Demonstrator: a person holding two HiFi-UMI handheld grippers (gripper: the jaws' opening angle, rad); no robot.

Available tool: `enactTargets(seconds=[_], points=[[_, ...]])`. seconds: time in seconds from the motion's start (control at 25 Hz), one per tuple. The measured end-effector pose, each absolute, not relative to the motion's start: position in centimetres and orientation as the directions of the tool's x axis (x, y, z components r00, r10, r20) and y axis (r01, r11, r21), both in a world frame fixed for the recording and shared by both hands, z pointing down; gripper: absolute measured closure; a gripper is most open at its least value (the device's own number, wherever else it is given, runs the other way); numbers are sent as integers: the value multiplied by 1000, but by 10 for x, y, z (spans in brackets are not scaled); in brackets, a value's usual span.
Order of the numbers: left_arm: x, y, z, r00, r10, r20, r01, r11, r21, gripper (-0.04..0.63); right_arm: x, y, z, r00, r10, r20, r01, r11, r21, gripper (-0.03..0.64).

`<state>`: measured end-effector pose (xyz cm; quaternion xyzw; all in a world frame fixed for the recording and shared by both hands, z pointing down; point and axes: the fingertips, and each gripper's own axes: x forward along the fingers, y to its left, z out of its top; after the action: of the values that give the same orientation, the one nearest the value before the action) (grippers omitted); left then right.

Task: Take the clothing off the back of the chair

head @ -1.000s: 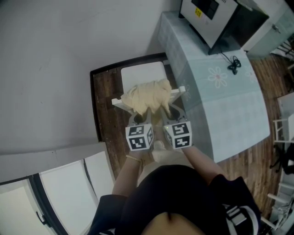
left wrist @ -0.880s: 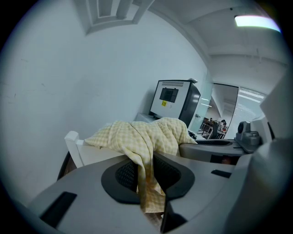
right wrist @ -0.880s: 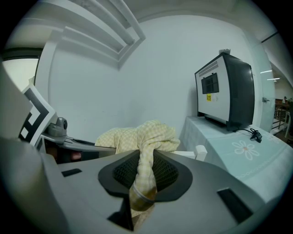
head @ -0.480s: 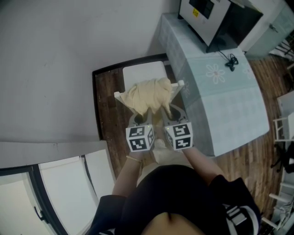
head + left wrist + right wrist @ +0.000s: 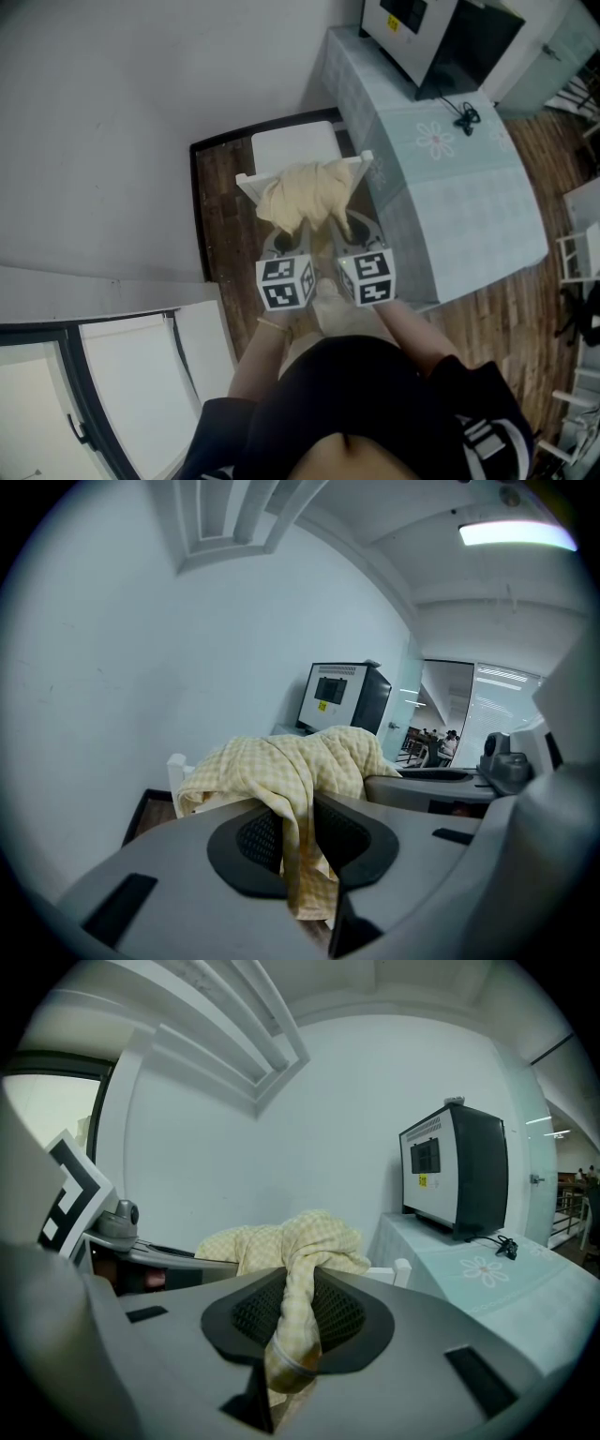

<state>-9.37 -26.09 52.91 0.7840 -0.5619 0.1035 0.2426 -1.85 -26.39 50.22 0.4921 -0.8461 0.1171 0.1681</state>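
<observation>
Grippers (image 5: 314, 246) pinching soft, bunched, checked clothing (image 5: 302, 195)

Head view: above the person, looking steeply down on the chair (image 5: 292, 145), table (image 5: 459, 216) and yellow checked garment (image 5: 305, 195). Left gripper view, right gripper view: low, close behind their own jaws, facing the wall (image 5: 141, 667). Shared by all: garment, white appliance (image 5: 422, 37).
</observation>
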Motion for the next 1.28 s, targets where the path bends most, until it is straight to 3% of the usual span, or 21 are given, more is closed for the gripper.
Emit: enactTargets(seconds=[1.28], points=[[-99, -121, 521, 311, -854, 416, -934, -193, 302, 532, -25, -130, 493, -522, -767, 374, -829, 560, -9, 534]])
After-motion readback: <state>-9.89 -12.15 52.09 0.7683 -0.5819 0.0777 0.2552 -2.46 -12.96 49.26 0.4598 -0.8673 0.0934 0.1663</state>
